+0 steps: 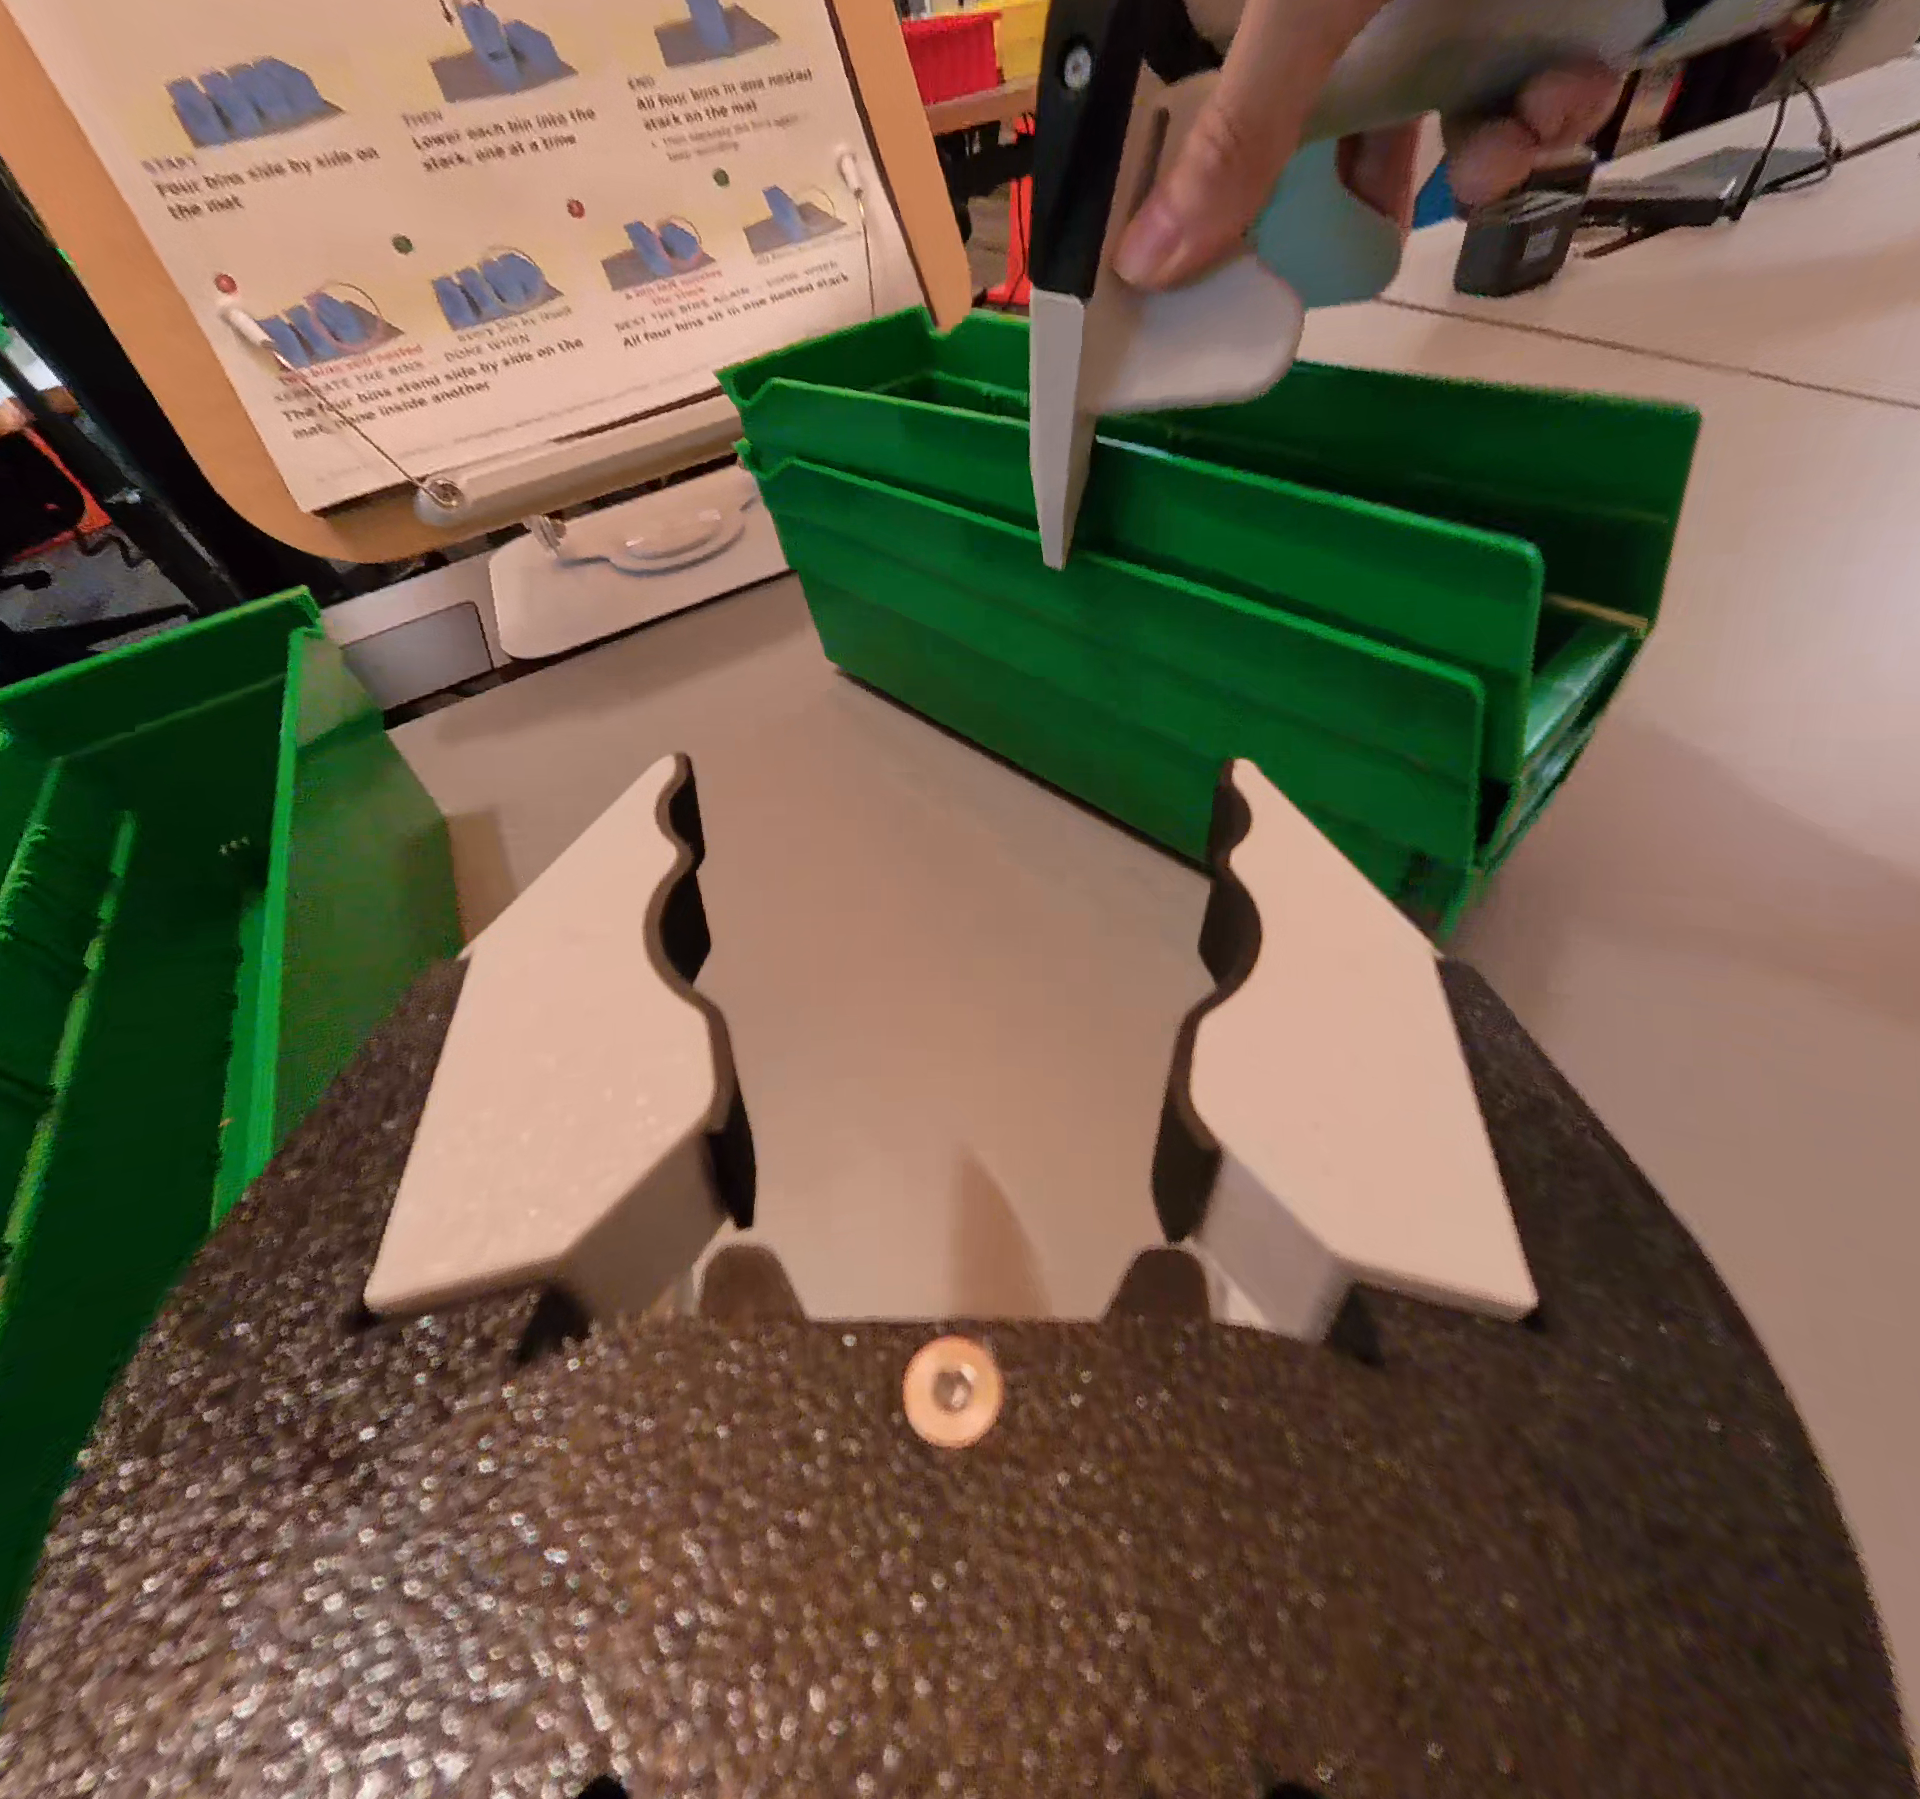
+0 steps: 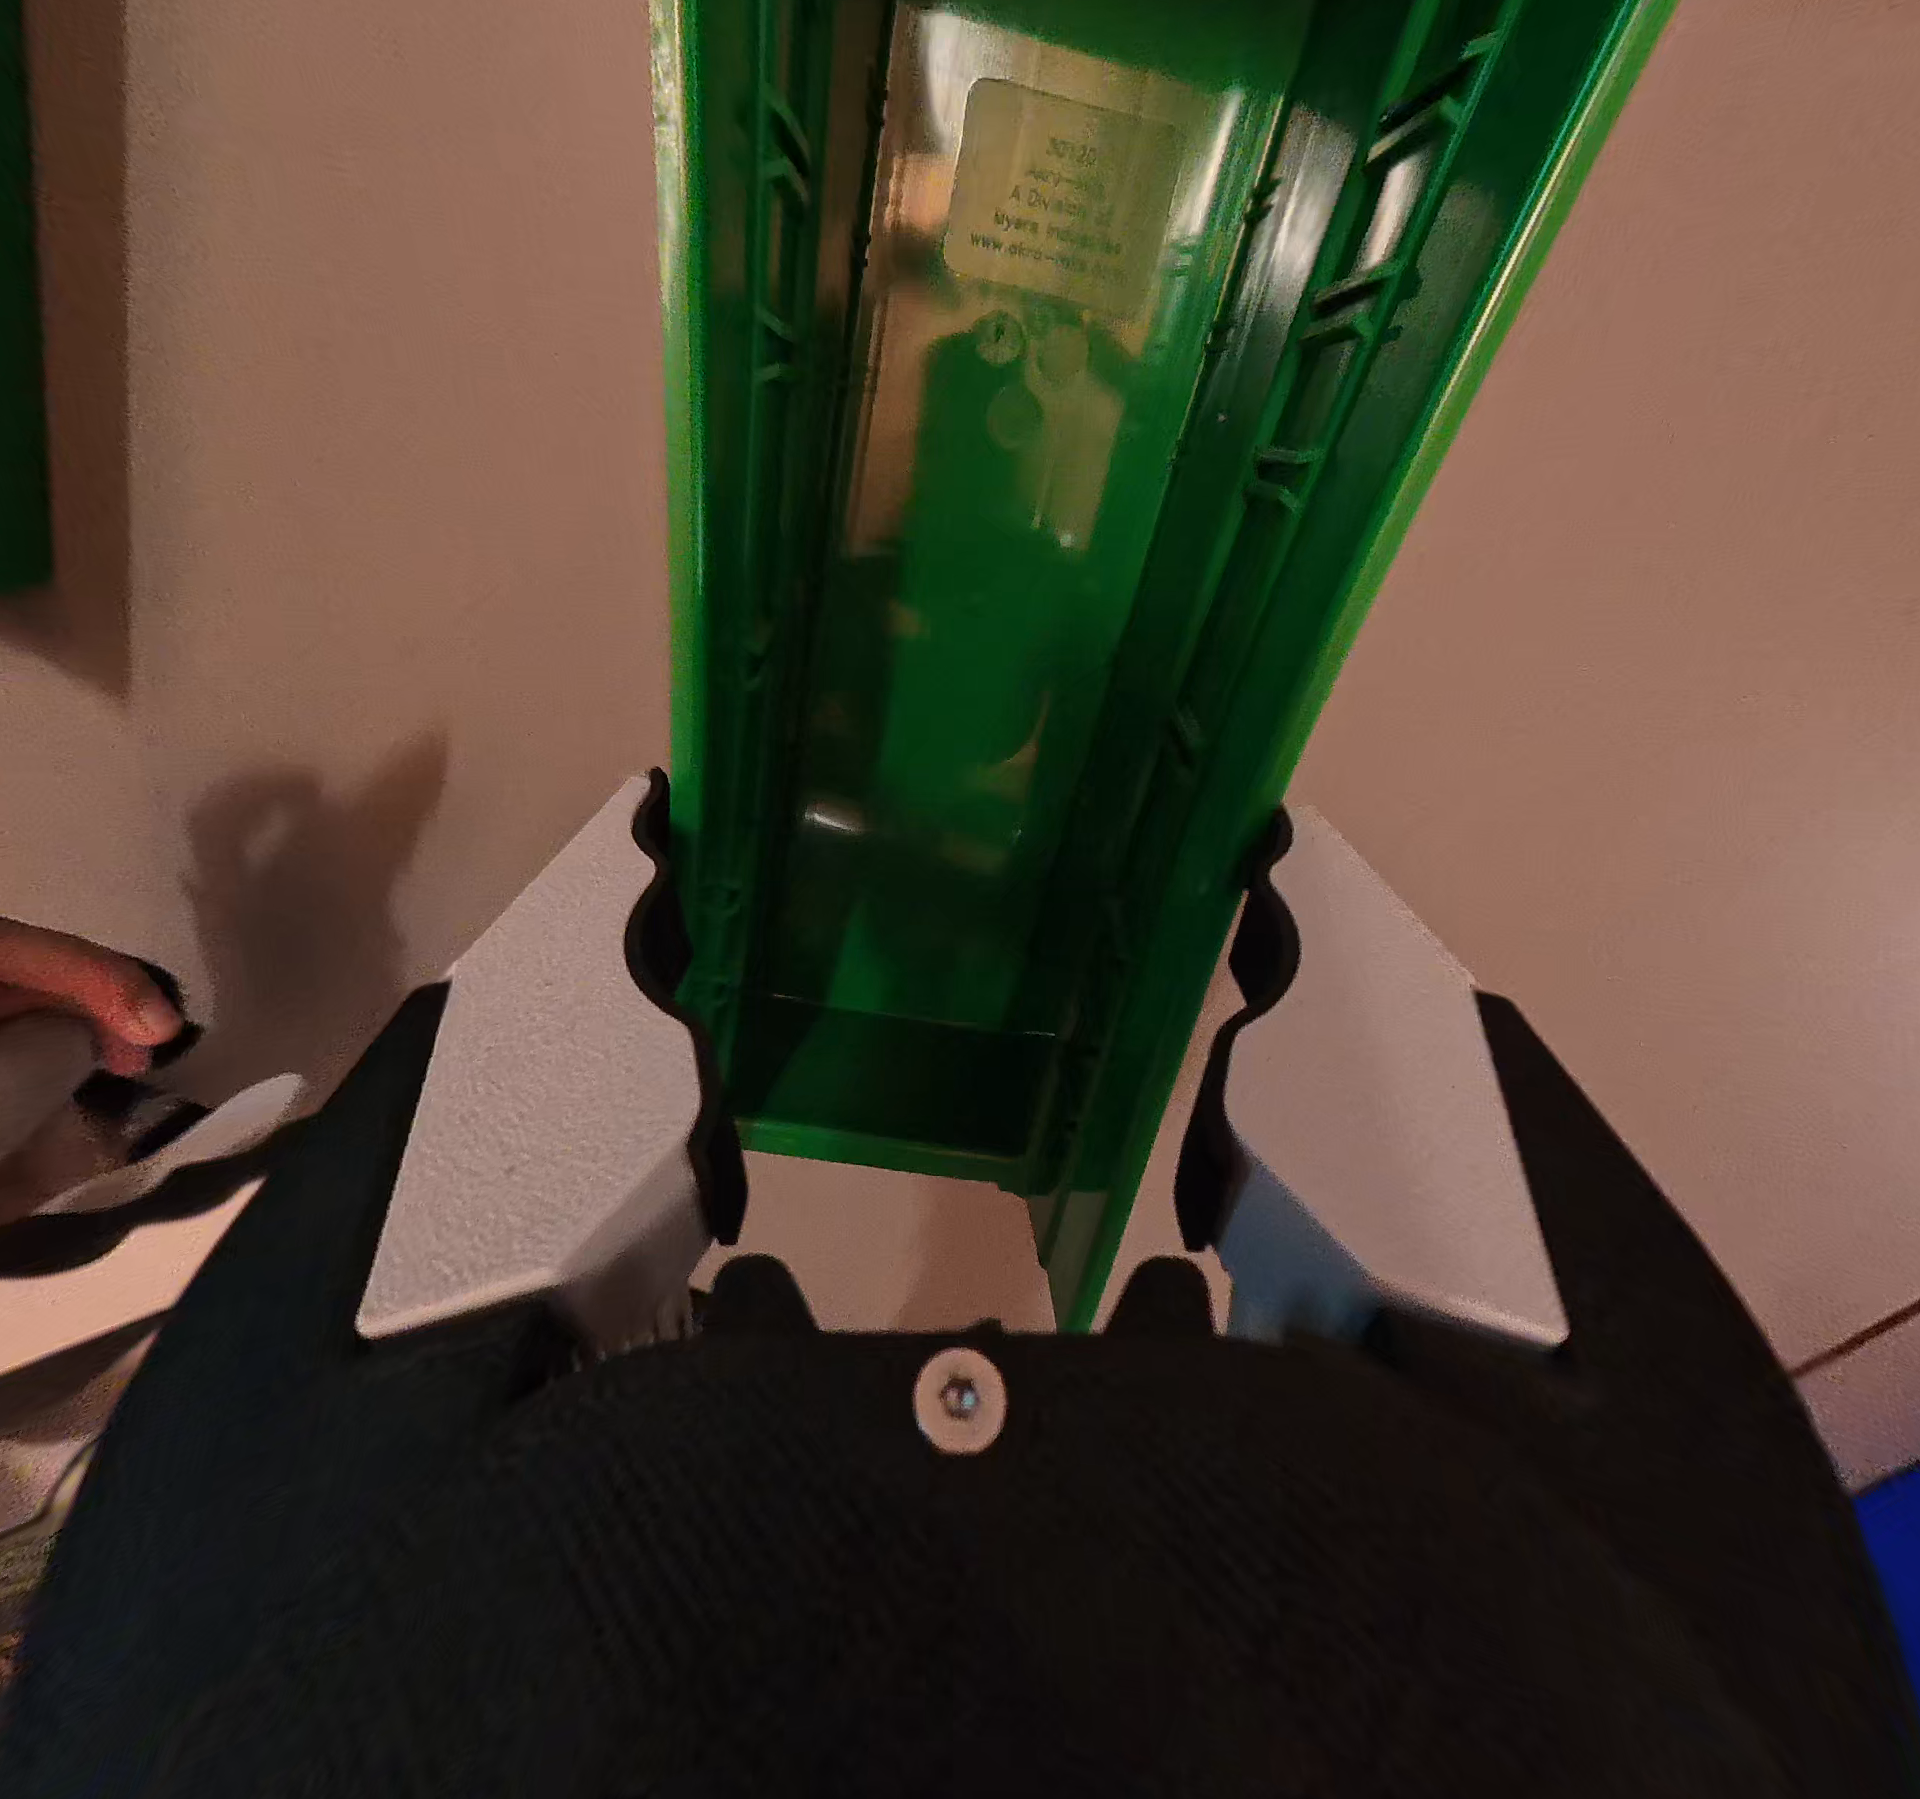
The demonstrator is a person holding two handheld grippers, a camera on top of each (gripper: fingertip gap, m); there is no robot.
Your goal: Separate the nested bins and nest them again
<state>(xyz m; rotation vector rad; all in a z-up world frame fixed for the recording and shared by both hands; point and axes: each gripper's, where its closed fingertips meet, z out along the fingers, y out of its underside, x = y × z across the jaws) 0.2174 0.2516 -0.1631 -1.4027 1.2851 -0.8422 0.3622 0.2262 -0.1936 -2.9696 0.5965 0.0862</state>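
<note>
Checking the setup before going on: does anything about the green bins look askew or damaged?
Nothing looks damaged. The nested green plastic bins sit slightly staggered, rims stepped rather than flush. The right hand-held gripper straddles the top bin's end; a separate green bin stands apart at left.

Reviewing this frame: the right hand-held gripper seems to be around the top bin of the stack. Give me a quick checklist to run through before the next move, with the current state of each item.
1. Right hand-held gripper straddles the top bin, one finger on each long side: ok.
2. Its pads are firmly clamped on the walls: cannot tell.
3. Left hand-held gripper is open, empty and clear of the nested stack: ok.
4. Stack sits flat on the table: ok.
5. Bare table between the stack and the separate bin on the left for setting a bin down: ok.
6. Top bin is loose from the one below it: cannot tell.
</note>
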